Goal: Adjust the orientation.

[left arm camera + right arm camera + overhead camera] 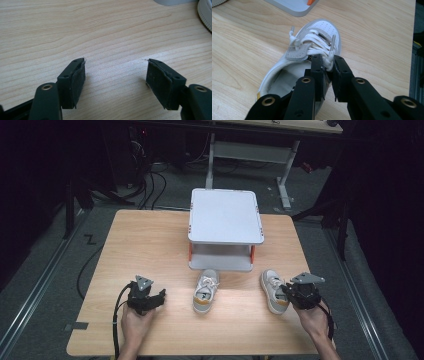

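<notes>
Two white sneakers stand on the wooden table (pixel 150 245). The left shoe (pixel 206 292) sits near the middle, toe toward the grey stand. My left gripper (pixel 159 297) rests on the table to the left of it, apart from it. Its jaws (pixel 116 62) are open with bare wood between them. The right shoe (pixel 272 290) lies at the right. My right gripper (pixel 286 291) is shut on that shoe's side rim (pixel 287 67), with a white lace (pixel 329 60) caught between the jaws (pixel 328 58).
A grey two-tier stand (pixel 226 215) with orange posts occupies the back middle of the table; its base corner (pixel 294 6) lies just beyond the right shoe. A shoe's white edge (pixel 206 12) shows at the upper right of the left gripper view. Desks and cables lie beyond.
</notes>
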`<state>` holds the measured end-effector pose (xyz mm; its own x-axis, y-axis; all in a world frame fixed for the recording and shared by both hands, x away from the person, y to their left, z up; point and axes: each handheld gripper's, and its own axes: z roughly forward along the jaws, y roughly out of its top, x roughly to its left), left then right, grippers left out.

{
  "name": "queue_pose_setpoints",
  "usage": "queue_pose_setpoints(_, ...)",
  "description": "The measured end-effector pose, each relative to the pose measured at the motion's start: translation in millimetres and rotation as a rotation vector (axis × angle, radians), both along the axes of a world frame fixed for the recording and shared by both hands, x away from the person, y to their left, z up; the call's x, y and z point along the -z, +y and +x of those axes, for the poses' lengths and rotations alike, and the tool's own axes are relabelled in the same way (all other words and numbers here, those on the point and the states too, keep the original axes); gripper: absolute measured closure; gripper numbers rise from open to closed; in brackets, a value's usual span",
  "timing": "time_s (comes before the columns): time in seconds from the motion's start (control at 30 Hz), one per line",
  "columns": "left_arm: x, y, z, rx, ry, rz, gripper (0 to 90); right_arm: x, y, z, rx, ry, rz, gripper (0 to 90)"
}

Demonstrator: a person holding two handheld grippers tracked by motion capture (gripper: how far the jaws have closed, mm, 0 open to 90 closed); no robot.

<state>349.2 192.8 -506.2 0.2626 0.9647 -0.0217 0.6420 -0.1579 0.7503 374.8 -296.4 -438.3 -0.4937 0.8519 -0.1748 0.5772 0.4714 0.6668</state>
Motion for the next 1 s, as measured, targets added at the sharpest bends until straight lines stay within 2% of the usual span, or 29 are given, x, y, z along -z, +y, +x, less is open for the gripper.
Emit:
queue_pose_setpoints(0.13, 0.0, 0.0, 0.0, 0.0, -0.001, 0.0, 31.8, -1.2, 0.5, -0.4, 0.013, 0.002, 0.007, 80.5)
queue_pose_setpoints(0.27, 0.1, 0.7, 0.0, -0.002, 0.0, -0.011, 31.8, -4.2, 3.2, -2.9, 0.003, -0.007, 0.001, 80.7)
queue_pose_setpoints(0.47, 0.0, -0.3, 0.0, -0.001, 0.0, 0.003, 31.8, -15.3, 14.1, -8.0, -0.019, -0.023, 0.007, 80.7)
queue_pose_setpoints(0.7, 0.1, -1.4, 0.0, -0.001, -0.001, 0.013, 31.9, -25.9, 43.6, -11.2, -0.082, -0.046, 0.003, 80.6)
queue_pose_setpoints(1.0, 0.0, -1.9, -0.1, -0.005, -0.001, 0.019, 32.5, -23.5, 88.8, -6.2, -0.147, -0.045, -0.02, 80.5)
